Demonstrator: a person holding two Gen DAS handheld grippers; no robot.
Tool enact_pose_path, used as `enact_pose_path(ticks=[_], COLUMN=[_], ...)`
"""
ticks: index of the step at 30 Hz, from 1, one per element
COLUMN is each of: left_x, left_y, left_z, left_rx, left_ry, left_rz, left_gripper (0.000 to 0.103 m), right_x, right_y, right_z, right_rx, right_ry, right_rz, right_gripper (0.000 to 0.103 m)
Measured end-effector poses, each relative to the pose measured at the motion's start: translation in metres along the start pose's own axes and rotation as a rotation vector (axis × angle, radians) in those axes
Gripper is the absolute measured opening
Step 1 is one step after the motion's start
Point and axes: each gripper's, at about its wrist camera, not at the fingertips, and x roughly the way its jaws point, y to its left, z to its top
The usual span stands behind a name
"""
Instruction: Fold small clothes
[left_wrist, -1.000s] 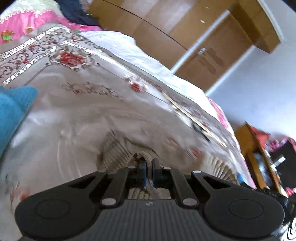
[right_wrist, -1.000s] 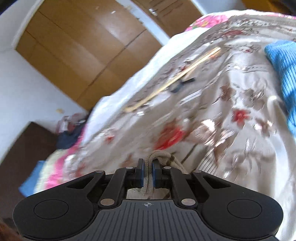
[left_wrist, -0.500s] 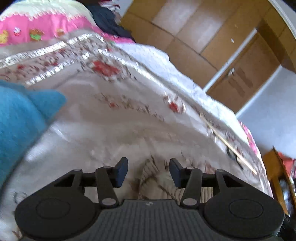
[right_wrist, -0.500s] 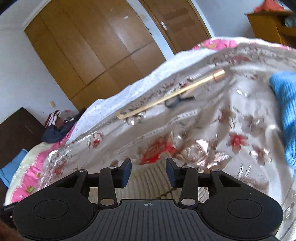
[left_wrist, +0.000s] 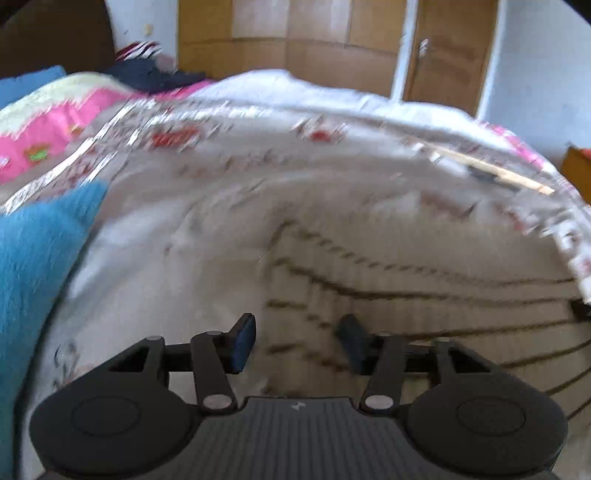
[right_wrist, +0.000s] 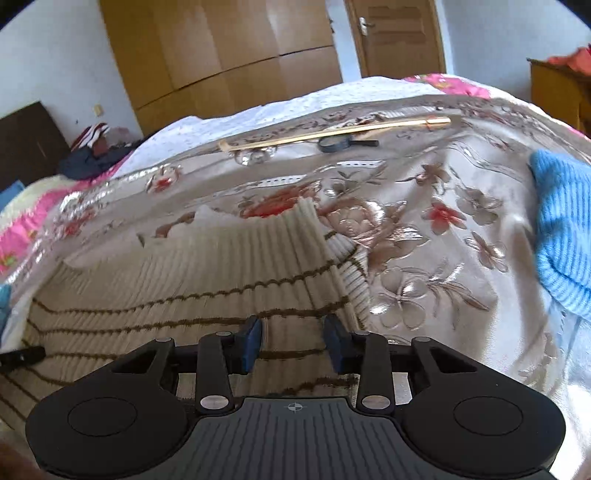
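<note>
A beige ribbed knit garment with thin brown stripes (right_wrist: 192, 280) lies flat on the floral bedspread (right_wrist: 424, 258). It also shows, blurred, in the left wrist view (left_wrist: 424, 280). My right gripper (right_wrist: 293, 347) is open and empty just above the garment's near right part. My left gripper (left_wrist: 297, 345) is open and empty over the garment's near left edge. A blue knit garment (right_wrist: 561, 229) lies at the right of the right wrist view and at the left of the left wrist view (left_wrist: 33, 266).
A long wooden stick (right_wrist: 332, 134) and a black magnifying glass (right_wrist: 336, 144) lie at the far side of the bed. Pink bedding (left_wrist: 55, 125) and dark clothes (right_wrist: 92, 155) lie at the far left. Wooden wardrobes (right_wrist: 229, 48) and a door stand behind.
Both grippers were shut on the beige garment a second ago. They let go, opened and pulled back, and the garment now lies spread flat.
</note>
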Motion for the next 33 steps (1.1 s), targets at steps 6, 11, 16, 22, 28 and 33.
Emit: enact_pose_path(ticks=[6, 11, 16, 22, 28, 33], left_x=[-0.017, -0.021, -0.016, -0.028, -0.042, -0.023], left_y=[0.006, 0.004, 0.007, 0.030, 0.032, 0.025], left_z=[0.001, -0.006, -0.009, -0.013, -0.015, -0.027], left_rx=[-0.054, -0.027, -0.031, -0.125, -0.150, -0.068], left_ry=[-0.023, -0.032, 0.017, 0.004, -0.030, 0.020], left_rz=[0.006, 0.019, 0.020, -0.007, -0.092, -0.080], left_gripper=[0.065, 0.065, 0.068, 0.069, 0.071, 0.076], right_x=[-0.033, -0.014, -0.029, -0.024, -0.018, -0.015], right_y=[0.009, -0.010, -0.024, -0.024, -0.021, -0.020], right_z=[-0.006, -0.018, -0.016, -0.024, -0.026, -0.026], right_rx=[-0.030, 0.051, 0.149, 0.143, 0.141, 0.142], right_ry=[-0.065, 0.099, 0.072, 0.104, 0.123, 0.131], right_rz=[0.001, -0.037, 0.046, 0.078, 0.118, 0.134], right_gripper=[0.040, 0.055, 0.055, 0.057, 0.057, 0.057])
